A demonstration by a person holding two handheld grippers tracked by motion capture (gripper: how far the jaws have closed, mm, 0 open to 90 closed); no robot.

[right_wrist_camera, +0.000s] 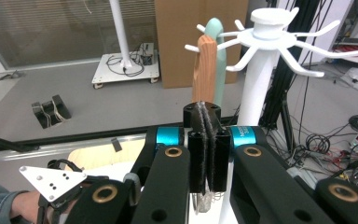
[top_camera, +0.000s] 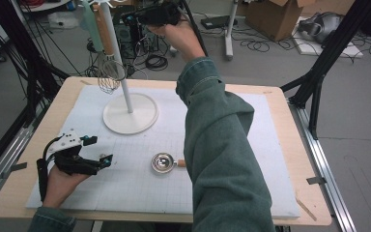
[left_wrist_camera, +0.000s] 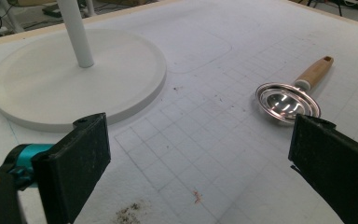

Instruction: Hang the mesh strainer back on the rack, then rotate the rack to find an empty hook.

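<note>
Hanging from the white stand [top_camera: 125,92] is a whisk [top_camera: 109,72] with a wooden handle (a green tool hangs right behind it). The right gripper [right_wrist_camera: 205,126] is up by that handle, jaws pressed together with nothing between them. The left gripper [top_camera: 96,150] rests on the mat [top_camera: 251,159], jaws wide apart, near a shiny strainer [left_wrist_camera: 286,100].

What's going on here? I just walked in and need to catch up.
A person is hanging kitchen utensils on a white rack. The right tool, jaws shut and empty, is up beside the hung whisk. The left tool rests open on the mat near a small metal strainer lying there.
</note>
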